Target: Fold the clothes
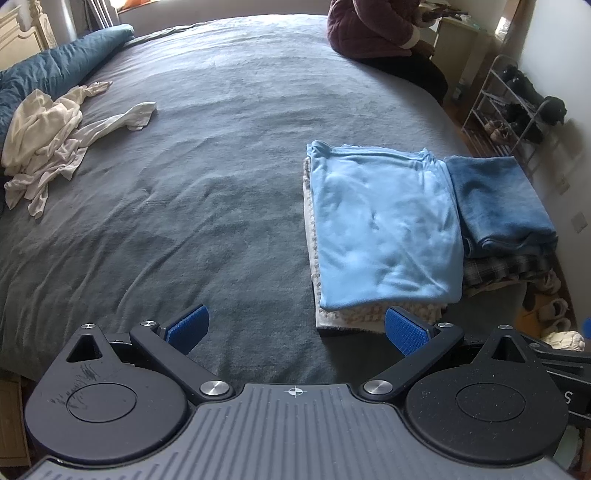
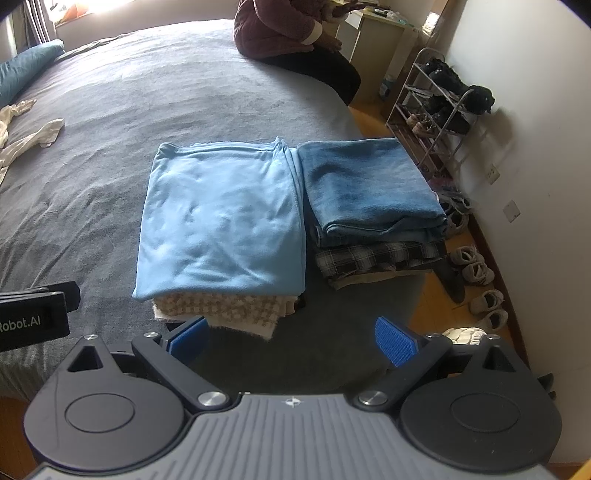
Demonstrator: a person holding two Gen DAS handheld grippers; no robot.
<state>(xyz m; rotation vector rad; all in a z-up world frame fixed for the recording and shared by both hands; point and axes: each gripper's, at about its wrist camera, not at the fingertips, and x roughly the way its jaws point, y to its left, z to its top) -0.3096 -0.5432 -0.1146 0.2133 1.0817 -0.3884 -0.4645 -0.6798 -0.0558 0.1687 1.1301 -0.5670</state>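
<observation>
A folded light blue garment (image 1: 384, 225) (image 2: 221, 218) lies on top of a stack with a beige checked cloth (image 2: 218, 310) under it, on the grey bed (image 1: 203, 184). Beside it on the right is a second stack topped by folded blue jeans (image 1: 495, 203) (image 2: 365, 184) over a plaid garment (image 2: 376, 258). A crumpled cream garment (image 1: 48, 136) (image 2: 29, 136) lies unfolded at the bed's left. My left gripper (image 1: 295, 328) is open and empty, near the bed's front edge. My right gripper (image 2: 291, 339) is open and empty, just in front of the light blue stack.
A person in a maroon jacket (image 1: 373, 29) (image 2: 288, 29) sits on the far edge of the bed. A blue duvet (image 1: 55, 66) lies at the far left. A shoe rack (image 2: 436, 107) and loose shoes (image 2: 476, 269) stand by the right wall.
</observation>
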